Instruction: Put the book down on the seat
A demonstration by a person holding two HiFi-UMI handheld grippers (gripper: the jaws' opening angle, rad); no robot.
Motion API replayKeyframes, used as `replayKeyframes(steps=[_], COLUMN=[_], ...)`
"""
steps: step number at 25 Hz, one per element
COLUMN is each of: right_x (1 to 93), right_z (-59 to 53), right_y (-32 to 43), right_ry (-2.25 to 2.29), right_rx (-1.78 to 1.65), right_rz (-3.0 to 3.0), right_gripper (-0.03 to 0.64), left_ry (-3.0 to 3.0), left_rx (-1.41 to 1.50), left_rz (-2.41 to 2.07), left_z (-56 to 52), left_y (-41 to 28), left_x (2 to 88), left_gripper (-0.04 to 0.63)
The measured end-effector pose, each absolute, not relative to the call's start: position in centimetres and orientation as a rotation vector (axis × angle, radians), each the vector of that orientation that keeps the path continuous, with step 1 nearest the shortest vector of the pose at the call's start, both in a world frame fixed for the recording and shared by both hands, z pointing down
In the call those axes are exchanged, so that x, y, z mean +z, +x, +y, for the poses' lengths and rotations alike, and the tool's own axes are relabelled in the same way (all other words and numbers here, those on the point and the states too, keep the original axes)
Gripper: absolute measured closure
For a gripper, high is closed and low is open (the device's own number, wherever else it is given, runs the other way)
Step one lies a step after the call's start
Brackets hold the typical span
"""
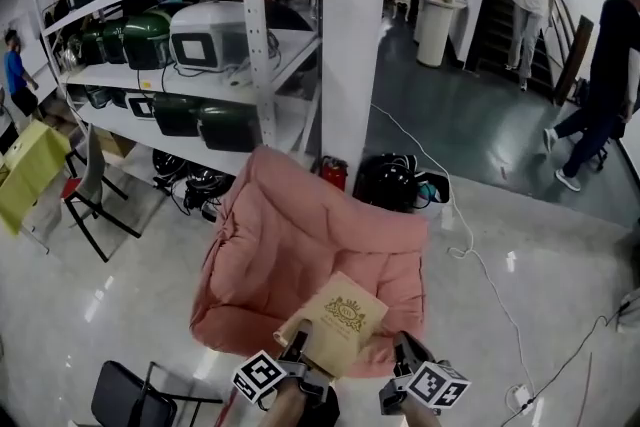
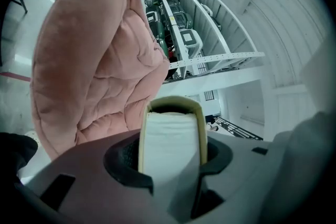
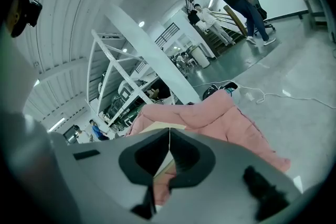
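In the head view the book hangs over the front edge of the pink padded seat, cover up and not yet touching it as far as I can tell; the left gripper has it by the near corner, and the right gripper sits just beside the book's right edge, apparently apart from it. In the left gripper view the jaws stand fairly wide because the whole thickness of the book is clamped between them, pages and tan cover seen edge-on, with the seat rising at the left and shelves beyond. In the right gripper view the jaws are together at the tips with nothing I can make out between them; the book's edge and the seat lie behind. The risk, as I judge it, is the one-sided hold: gripped at a single corner, the book could swing or slip. The seat is soft and sloped, so a release near its front lip could send the book sliding onto the floor
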State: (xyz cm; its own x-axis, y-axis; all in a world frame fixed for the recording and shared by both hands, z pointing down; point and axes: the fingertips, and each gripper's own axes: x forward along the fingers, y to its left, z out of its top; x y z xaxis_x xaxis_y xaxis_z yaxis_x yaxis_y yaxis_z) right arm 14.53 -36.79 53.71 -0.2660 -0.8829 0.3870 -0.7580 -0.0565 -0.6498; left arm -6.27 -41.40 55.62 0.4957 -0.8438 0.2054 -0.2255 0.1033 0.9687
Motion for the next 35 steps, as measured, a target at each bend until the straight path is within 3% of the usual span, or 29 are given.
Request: replayKeyframes(steps=[15,35], right_x=[60.9,76.1], right_z=[-48.7,-57.6], right_y=[13.9,17.2], right_ry=[-1.792,-1.759], right_rx=[-1.322,-1.435], right_rz=[2.128,2.034], right_gripper=[0.604,0.604], left_ry=[1.323,1.162], left_rx=[-0.553,-0.526], left_rz=[-1.080,-1.199], left_z=[-52.3,-60.3], left_y=[-5.1,-0.8], left_x=[64.4,83.3], left_gripper=[0.374,0.374])
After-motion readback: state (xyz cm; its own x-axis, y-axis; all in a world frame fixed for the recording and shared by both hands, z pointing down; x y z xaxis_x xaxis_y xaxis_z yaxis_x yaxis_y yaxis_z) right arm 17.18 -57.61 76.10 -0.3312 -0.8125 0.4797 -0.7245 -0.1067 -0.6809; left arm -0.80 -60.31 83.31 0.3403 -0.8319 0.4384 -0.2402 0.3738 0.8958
